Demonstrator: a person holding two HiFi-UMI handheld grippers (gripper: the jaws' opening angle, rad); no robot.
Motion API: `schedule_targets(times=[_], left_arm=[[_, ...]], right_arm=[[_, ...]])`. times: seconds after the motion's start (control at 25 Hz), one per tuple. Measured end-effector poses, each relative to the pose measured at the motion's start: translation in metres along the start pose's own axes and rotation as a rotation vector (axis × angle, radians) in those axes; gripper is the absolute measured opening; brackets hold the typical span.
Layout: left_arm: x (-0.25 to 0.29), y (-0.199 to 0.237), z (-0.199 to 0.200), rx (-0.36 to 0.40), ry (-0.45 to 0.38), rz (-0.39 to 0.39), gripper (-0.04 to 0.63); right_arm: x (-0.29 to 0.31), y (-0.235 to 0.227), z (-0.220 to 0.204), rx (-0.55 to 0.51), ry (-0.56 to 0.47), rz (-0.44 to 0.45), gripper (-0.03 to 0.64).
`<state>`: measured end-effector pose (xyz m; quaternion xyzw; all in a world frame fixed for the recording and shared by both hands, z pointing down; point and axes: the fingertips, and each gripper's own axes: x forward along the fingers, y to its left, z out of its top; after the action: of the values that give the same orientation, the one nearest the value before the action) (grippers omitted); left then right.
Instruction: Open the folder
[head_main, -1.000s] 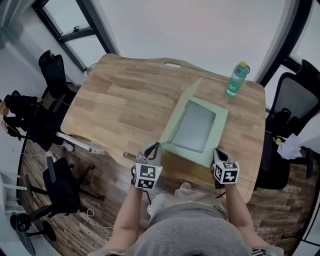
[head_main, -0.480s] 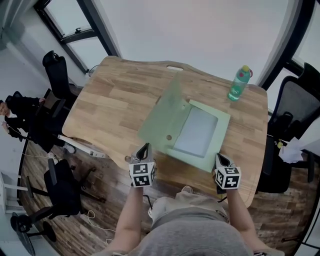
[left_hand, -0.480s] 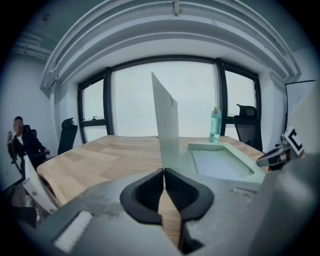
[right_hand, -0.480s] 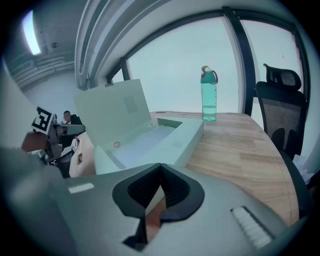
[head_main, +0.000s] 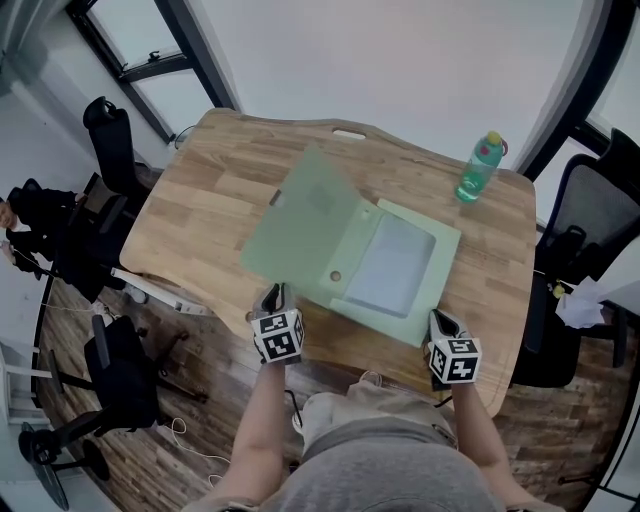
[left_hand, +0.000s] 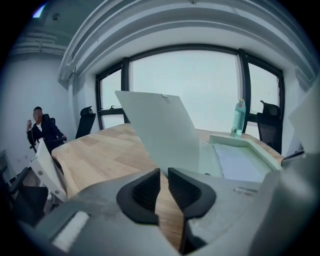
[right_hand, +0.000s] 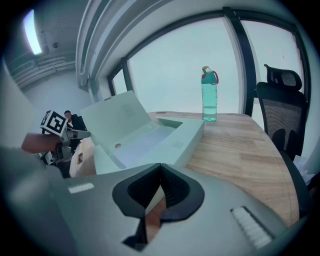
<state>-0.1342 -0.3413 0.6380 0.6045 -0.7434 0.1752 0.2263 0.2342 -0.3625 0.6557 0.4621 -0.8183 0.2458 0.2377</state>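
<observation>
Finds the folder (head_main: 395, 265) lying on the wooden surface (head_main: 200, 200), just ahead of both claws and between them. Sees its lid (head_main: 305, 225) swung over to the left, ahead of the left claw (head_main: 272, 297), leaning up in the air and not yet lying flat. Spreading the jaws of that left claw right now, with only a thin gap and nothing in it, just bare surface behind. Grips no part of the lid there. Finds the right claw (head_main: 438, 322) with jaws pressed together at the tips, pinching nothing, just beside the folder's near right corner.

Looks almost done, but could still go wrong. Might flop back shut if left leaning like this, with nothing propping the lid. Might slide the whole folder away from the claws if pushed too hard on the lid, with the right claw only sitting beside the corner and not pinning it down. Might ruffle the pale sheet (head_main: 392, 268) inside with a fast, hard drop of the lid. Could knock over the green bottle (head_main: 478, 160), well ahead of the right claw, but only with a very big shove.
</observation>
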Motion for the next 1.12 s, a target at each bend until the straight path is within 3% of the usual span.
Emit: schedule_targets(times=[0.32,0.56,0.84,1.12], left_arm=[[0.023,0.02,-0.022,-0.062,0.078,0.077,0.107],[0.043,0.03,-0.04,-0.04,0.144,0.109,0.112],[0.056,0.03,-0.057,-0.04,0.229,0.103,0.115],[0.064,0.031,-0.061,-0.009,0.262,0.086,0.121]], right_arm=[[-0.002,-0.001,0.0,-0.01,0.009,-0.001,0.002],[0.0,0.0,0.001,-0.016,0.014,-0.005,0.002],[0.0,0.001,0.001,-0.012,0.015,-0.017,0.002],[0.0,0.001,0.001,-0.008,0.019,-0.034,0.002]])
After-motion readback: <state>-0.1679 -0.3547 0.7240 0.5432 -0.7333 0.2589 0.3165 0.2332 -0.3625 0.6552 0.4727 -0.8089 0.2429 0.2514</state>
